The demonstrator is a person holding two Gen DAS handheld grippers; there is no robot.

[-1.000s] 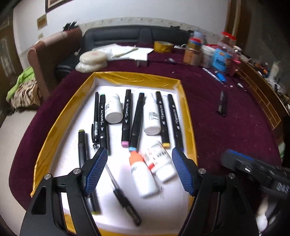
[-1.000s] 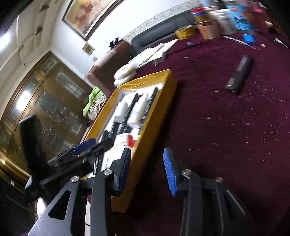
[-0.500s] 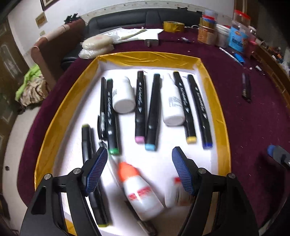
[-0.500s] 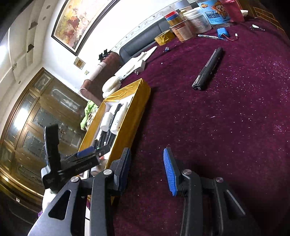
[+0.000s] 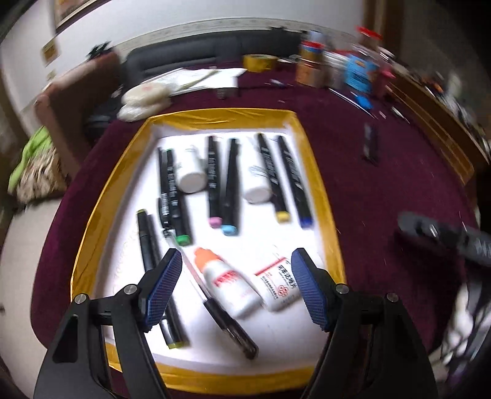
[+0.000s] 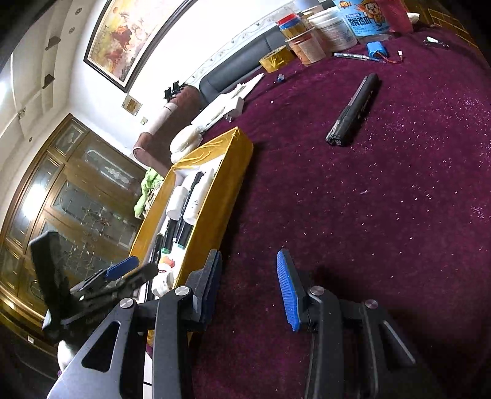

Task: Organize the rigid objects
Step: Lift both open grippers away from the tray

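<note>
A gold-rimmed tray (image 5: 98,211) with a white floor holds several black markers (image 5: 230,184), two white bottles (image 5: 190,172) lying down, an orange-capped bottle (image 5: 225,284), a small labelled bottle (image 5: 279,287) and a screwdriver (image 5: 224,319). My left gripper (image 5: 234,288) is open and empty, above the tray's near end over the two small bottles. My right gripper (image 6: 250,287) is open and empty above the maroon cloth, right of the tray (image 6: 221,196). A lone black marker (image 6: 354,110) lies on the cloth ahead of it; it also shows in the left wrist view (image 5: 369,144).
Jars, a blue-labelled tub (image 6: 359,18) and a gold tape roll (image 6: 276,60) stand at the table's far edge. A blue battery pack (image 6: 377,50) and a pen lie near them. White papers (image 5: 196,78) and a dark sofa sit behind the tray.
My left gripper has drawn back over the tray's near end, so more of the tray shows. The right gripper has turned further toward the lone marker on the cloth. Both stay open.
</note>
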